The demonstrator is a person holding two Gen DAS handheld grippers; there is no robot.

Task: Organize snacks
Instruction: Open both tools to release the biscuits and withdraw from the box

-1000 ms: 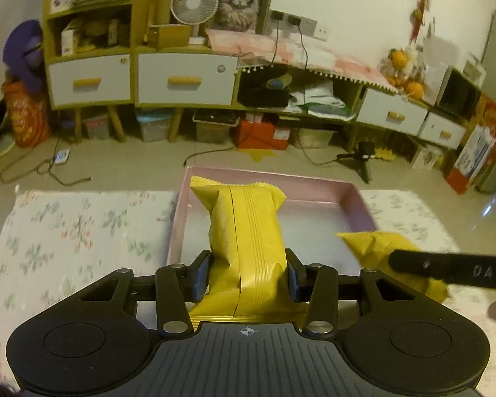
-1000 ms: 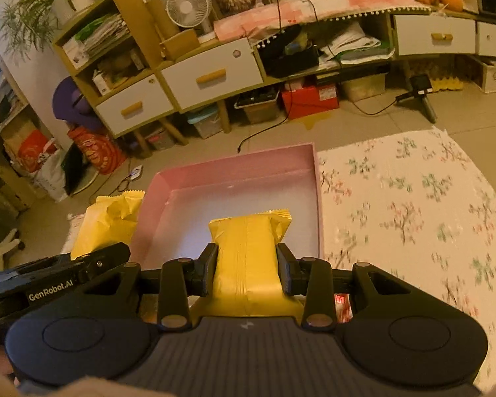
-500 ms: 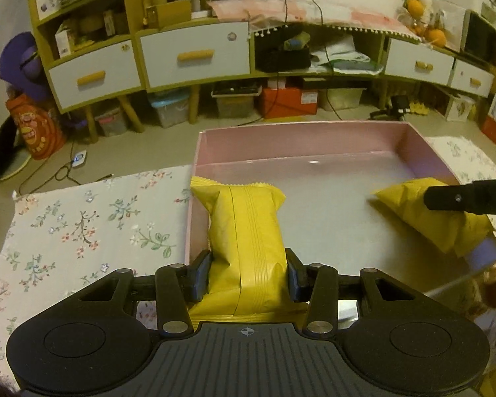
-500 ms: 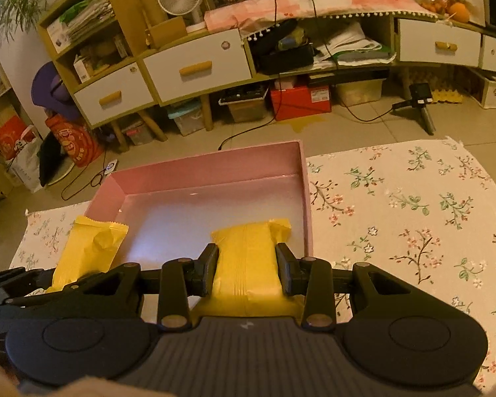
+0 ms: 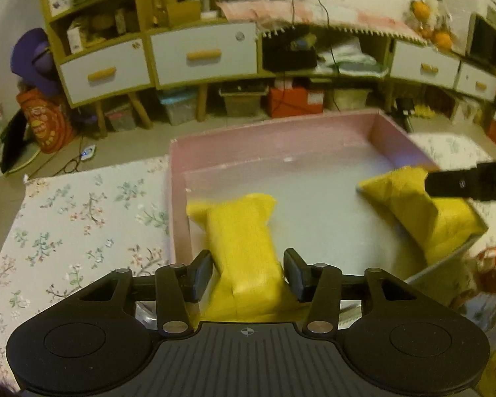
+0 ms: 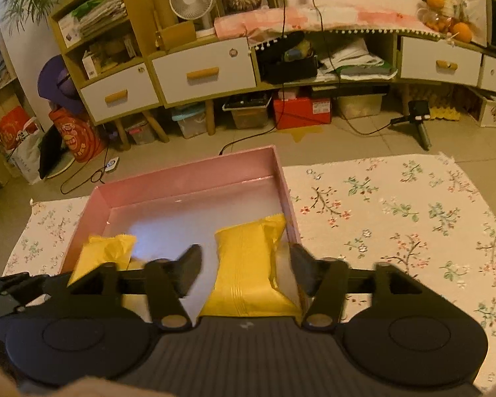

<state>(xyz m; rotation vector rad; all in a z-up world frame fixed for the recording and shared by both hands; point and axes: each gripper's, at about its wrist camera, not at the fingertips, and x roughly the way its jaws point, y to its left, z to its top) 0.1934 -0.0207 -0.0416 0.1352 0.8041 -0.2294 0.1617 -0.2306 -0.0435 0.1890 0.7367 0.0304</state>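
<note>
Left gripper (image 5: 248,274): jaws opening, pads just clear of the left yellow snack packet (image 5: 244,248) lying between them in the pink box (image 5: 281,132), at its left wall. Packet looks light, puffy, crinkly film; likely slippery. Best taken across the narrow middle, not the crimped ends.

Right gripper (image 6: 246,271): jaws opening wide, right yellow snack packet (image 6: 248,264) loose between them, ahead of the gripper against the box's right wall. Same soft pillow pack; a firm squeeze could crush the contents.
</note>
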